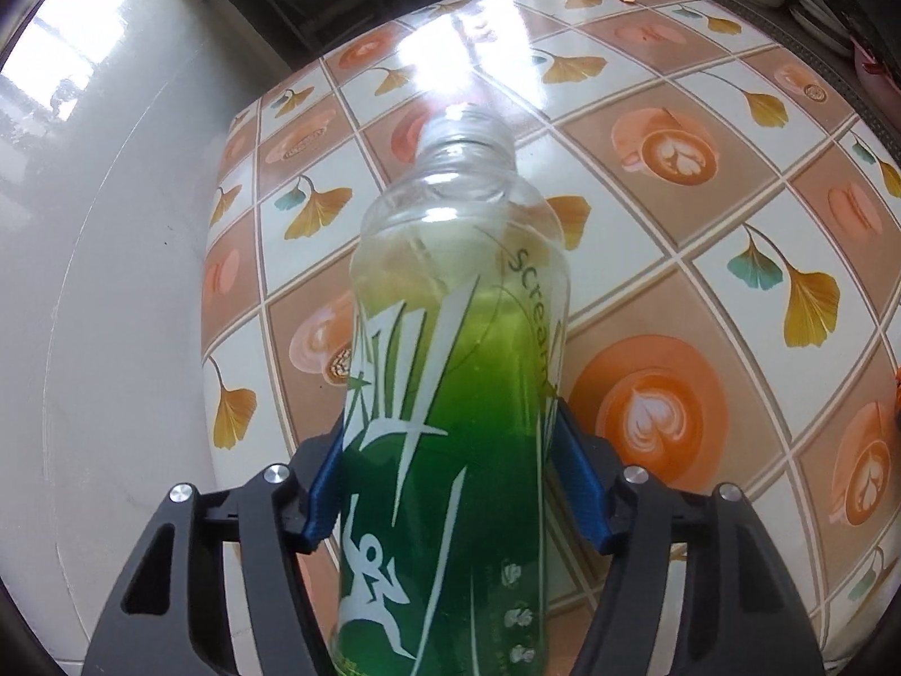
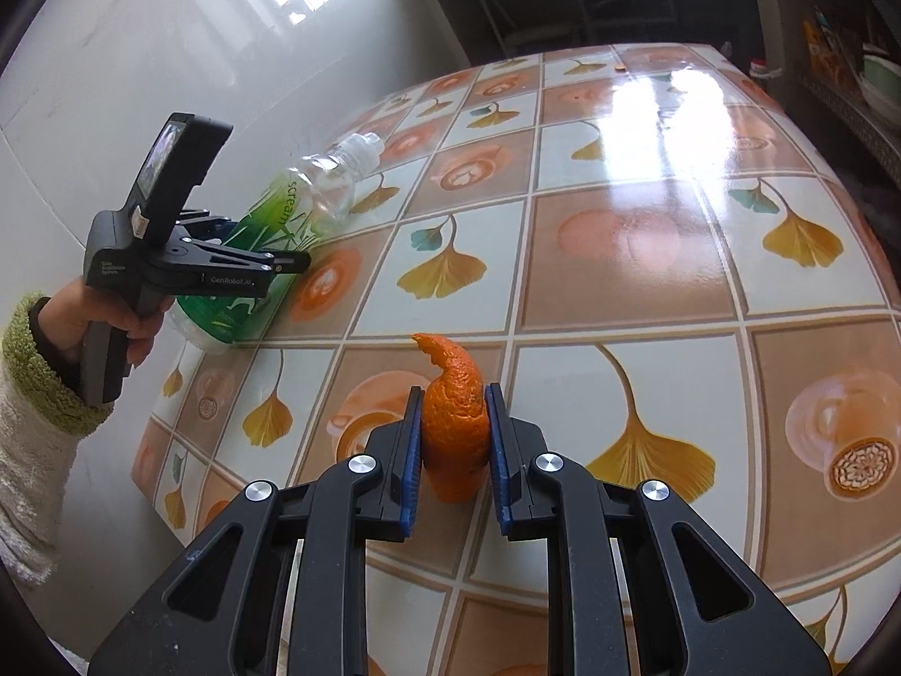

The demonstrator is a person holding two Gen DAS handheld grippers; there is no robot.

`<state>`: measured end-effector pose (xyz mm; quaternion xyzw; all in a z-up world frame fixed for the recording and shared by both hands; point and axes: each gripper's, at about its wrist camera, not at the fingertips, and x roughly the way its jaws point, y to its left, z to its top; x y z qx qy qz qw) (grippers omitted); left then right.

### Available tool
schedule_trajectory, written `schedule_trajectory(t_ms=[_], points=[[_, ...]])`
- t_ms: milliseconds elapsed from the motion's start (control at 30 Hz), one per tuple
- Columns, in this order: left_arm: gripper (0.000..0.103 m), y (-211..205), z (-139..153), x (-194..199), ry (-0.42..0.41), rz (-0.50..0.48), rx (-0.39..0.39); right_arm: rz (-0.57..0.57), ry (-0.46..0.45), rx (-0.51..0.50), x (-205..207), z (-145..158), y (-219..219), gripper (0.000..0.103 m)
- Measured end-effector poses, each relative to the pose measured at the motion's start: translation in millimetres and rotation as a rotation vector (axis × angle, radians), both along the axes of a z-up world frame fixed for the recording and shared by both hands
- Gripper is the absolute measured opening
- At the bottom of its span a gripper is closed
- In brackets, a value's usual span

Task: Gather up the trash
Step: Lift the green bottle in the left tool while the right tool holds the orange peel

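the left gripper (image 1: 450, 479) clasps a capless green bottle (image 1: 450, 394) crosswise – its long axis pointing ahead over the table (image 1: 704, 225) – while the right gripper (image 2: 452, 439) pinches orange peel (image 2: 456, 422).

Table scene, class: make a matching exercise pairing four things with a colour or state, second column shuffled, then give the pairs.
1. bottle
2. orange peel
3. tablecloth
4. sleeve cuff

A. pinched in the right gripper
B. fuzzy green
C. capless, between the left gripper's fingers
D. ginkgo leaves and coffee cups

Pairs: 1-C, 2-A, 3-D, 4-B
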<state>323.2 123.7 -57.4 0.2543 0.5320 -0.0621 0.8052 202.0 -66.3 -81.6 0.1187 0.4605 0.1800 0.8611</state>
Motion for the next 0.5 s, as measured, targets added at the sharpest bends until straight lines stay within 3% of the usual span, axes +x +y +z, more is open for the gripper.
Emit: schedule_trajectory(t_ms=[267, 400, 500], points=[[0.06, -4, 2, -6, -0.003, 0.01, 0.008, -0.012, -0.003, 0.005, -2, 1, -4, 0.019], [0.06, 0, 4, -11, -0.005, 0.038, -0.063, -0.023, -0.002, 0.006, -2, 1, -8, 0.019], [0.06, 4, 9, -19, 0.004, 0.068, -0.158, -0.032, -0.004, 0.01, -3, 2, -11, 0.019]])
